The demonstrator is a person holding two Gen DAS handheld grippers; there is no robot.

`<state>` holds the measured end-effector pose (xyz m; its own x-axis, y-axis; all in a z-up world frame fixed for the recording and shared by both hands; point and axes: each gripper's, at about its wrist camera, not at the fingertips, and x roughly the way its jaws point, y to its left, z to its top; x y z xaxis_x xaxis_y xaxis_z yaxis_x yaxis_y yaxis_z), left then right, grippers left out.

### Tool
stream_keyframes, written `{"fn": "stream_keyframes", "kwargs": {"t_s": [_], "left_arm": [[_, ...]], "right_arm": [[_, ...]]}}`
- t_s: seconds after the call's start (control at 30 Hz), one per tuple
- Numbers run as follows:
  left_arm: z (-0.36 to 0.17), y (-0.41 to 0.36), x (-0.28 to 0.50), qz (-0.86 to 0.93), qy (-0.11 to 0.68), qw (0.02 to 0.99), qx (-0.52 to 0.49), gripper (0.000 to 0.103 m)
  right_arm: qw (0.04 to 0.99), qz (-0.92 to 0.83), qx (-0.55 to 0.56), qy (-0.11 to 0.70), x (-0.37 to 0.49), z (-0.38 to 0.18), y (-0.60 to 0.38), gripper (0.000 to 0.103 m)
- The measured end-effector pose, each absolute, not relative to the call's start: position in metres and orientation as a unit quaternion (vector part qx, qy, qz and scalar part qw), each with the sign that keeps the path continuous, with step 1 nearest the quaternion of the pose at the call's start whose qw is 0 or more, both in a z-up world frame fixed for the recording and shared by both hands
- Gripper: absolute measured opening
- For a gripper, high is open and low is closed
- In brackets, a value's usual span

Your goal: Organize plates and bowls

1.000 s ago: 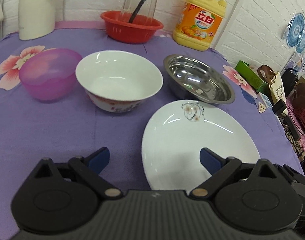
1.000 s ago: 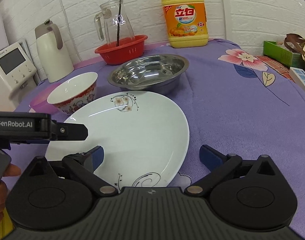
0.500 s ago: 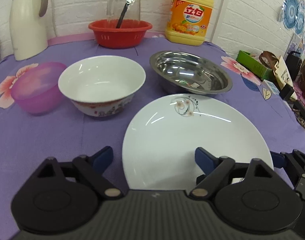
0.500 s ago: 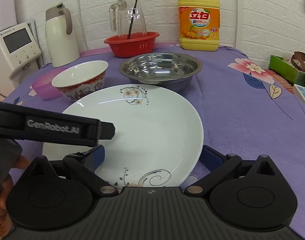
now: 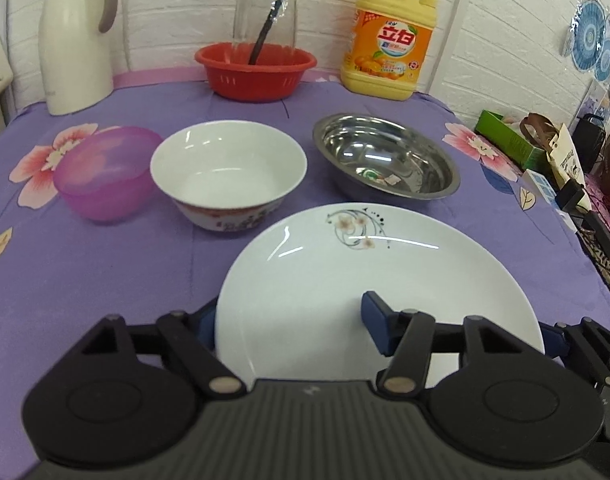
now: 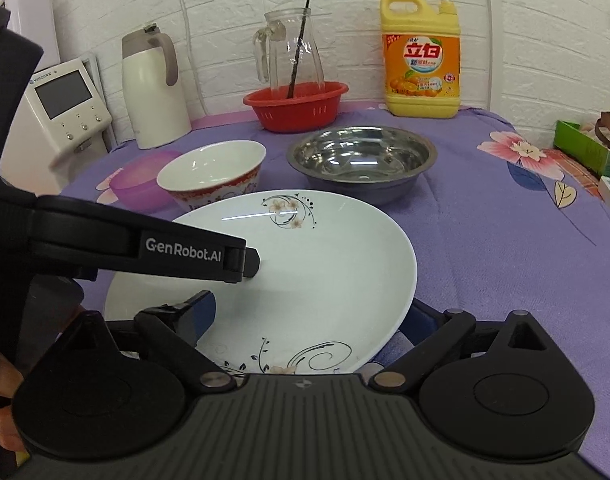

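A purple floral cloth (image 5: 105,272) covered the table before a white brick wall (image 6: 525,40). Along its far edge stood a flask (image 5: 75,40), red basket (image 5: 255,70) and detergent (image 5: 393,48). Both grippers, left (image 5: 291,326) and right (image 6: 309,316), spread wide, straddled the plate (image 5: 345,280) at the near edge.

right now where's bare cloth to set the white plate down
Bare cloth lies right of the steel bowl and white plate, toward the green box, and left of the plate, in front of the purple bowl. The back row of bowls, red basket and jug is crowded.
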<state>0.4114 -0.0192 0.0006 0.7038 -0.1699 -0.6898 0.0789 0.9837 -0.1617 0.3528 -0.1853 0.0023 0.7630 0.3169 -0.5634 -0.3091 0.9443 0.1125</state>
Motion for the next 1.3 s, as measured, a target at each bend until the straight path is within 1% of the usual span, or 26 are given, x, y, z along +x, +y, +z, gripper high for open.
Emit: {"fn": "stream_keyframes", "kwargs": {"t_s": [0.2,0.43,0.6,0.9,1.2,1.3], "left_arm": [[0.021,0.004,0.373,-0.05,0.349,0.933,-0.072,0.058],[0.036,0.048,0.31,-0.035,0.33,0.939,-0.094,0.058],[0.033,0.081,0.261,-0.017,0.334,0.936,-0.109,0.058],[0.016,0.118,0.188,0.015,0.335,0.935,-0.12,0.058],[-0.001,0.127,0.169,0.012,0.339,0.931,-0.133,0.059],[-0.005,0.124,0.17,0.01,0.337,0.932,-0.128,0.062]], "right_arm": [[0.942,0.181,-0.008,0.284,0.317,0.02,-0.163,0.103],[0.936,0.217,0.005,0.276,0.276,0.033,-0.131,0.103],[0.93,0.247,-0.008,0.271,0.244,0.036,-0.099,0.103],[0.912,0.287,-0.022,0.293,0.199,0.025,-0.066,0.103],[0.9,0.294,-0.029,0.319,0.193,0.01,-0.056,0.103],[0.897,0.295,-0.024,0.328,0.196,0.005,-0.059,0.103]]}}
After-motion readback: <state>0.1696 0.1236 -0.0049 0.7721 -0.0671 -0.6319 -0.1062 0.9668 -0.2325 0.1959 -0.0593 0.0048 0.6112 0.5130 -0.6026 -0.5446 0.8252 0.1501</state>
